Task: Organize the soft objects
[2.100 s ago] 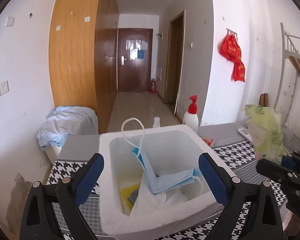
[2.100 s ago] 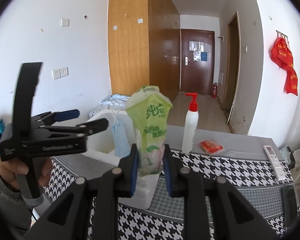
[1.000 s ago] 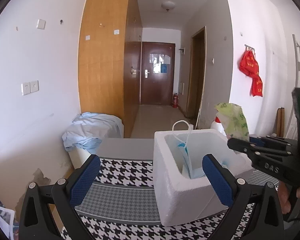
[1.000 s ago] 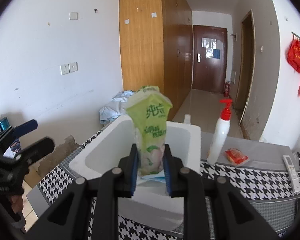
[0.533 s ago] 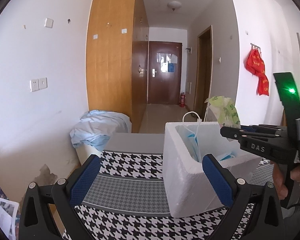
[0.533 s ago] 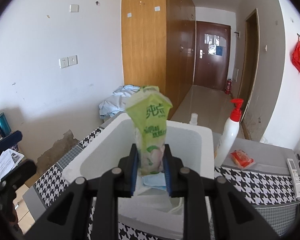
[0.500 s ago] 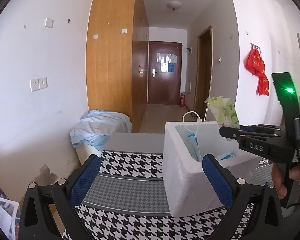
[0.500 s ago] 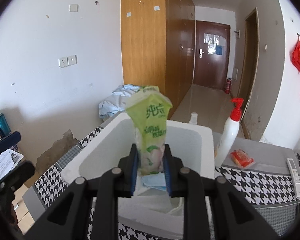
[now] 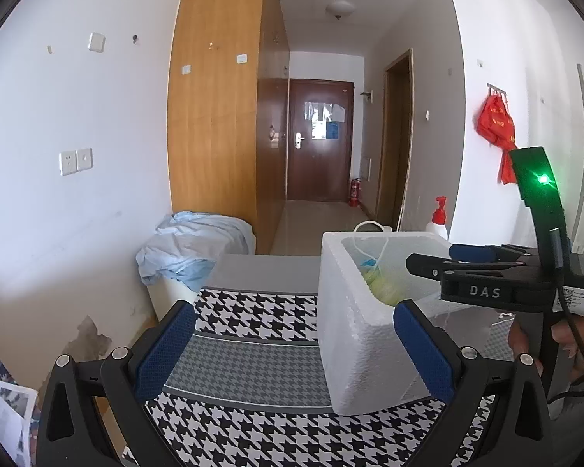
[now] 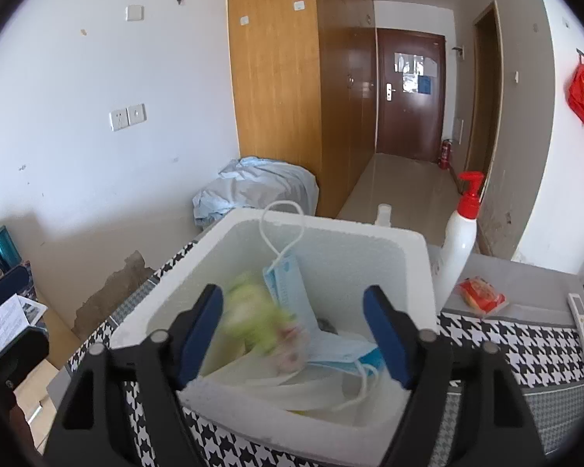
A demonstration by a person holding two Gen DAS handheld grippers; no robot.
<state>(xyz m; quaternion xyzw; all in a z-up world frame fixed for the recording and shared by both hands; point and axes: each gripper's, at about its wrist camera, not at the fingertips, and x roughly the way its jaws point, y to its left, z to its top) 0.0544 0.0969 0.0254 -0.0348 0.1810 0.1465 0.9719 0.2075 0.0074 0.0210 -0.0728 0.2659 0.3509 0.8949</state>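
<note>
A white foam box (image 10: 412, 257) stands on the houndstooth table. My right gripper (image 10: 294, 321) is open just above its near rim. A green tissue pack (image 10: 259, 319) is blurred in motion inside the box, free of the fingers. Blue face masks (image 10: 292, 292) and white soft items lie in the box too. In the left wrist view the box (image 9: 354, 334) sits to the right, with the green pack (image 9: 383, 286) inside it. My left gripper (image 9: 292, 344) is open and empty, left of the box. The right gripper (image 9: 463, 260) hovers over the box.
A white pump bottle with a red top (image 10: 459, 249) stands behind the box. A red packet (image 10: 481, 292) and a white remote (image 10: 582, 321) lie at the right. A pile of blue cloth (image 9: 192, 249) sits on a bin beyond the table's far-left edge.
My right gripper has opened and let go of the green tissue pack, which has dropped into the foam box. The left gripper has stayed open to the left of the box.
</note>
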